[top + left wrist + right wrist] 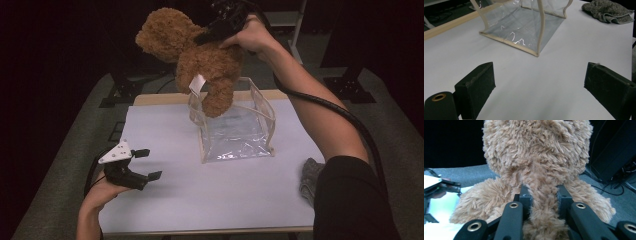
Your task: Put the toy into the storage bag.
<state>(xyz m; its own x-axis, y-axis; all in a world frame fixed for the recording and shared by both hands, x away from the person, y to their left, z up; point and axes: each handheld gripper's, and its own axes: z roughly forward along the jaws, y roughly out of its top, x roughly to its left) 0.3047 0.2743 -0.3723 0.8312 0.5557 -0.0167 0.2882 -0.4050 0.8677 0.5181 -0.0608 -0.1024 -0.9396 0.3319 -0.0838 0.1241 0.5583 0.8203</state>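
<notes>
A brown teddy bear (200, 60) with a white tag hangs in the air over the back left corner of a clear plastic bag (235, 125) with beige trim. My right gripper (212, 34) is shut on the bear, its jaws squeezing the fur of the body (542, 202) from behind. My left gripper (145, 164) rests low on the white table top (200, 200) at the front left, jaws open and empty, pointing toward the clear bag (524, 27). The bear's feet dip just inside the bag's open top.
A grey cloth (311, 177) lies at the table's right edge, also seen as a crumpled cloth (607, 11) beyond the bag. A wooden strip (160, 98) runs along the far edge. Dark stands and cables sit behind the table.
</notes>
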